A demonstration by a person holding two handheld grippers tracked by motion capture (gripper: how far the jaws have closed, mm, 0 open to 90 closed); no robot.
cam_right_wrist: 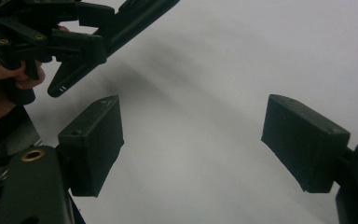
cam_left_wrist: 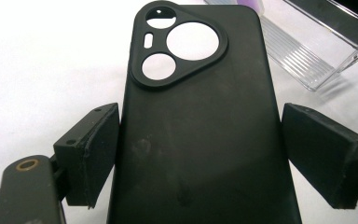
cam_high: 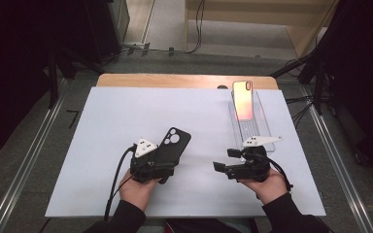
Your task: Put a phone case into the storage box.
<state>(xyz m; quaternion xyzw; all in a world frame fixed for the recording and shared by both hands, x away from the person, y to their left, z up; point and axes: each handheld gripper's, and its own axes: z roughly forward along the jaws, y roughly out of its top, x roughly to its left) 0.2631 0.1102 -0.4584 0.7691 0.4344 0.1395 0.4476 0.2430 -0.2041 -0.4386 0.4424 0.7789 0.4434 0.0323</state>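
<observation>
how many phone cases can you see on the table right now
2: a black phone case between the left gripper's jaws, and a pinkish case propped on the clear stand at the far right.

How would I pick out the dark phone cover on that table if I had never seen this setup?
Start at the white sheet covering the table, then look to its near left part, where the person's left gripper is. The black phone case lies between its jaws, back side up, with a rounded triangular camera cut-out. The other phone, orange-pink, leans on a clear stand at the far right.
</observation>
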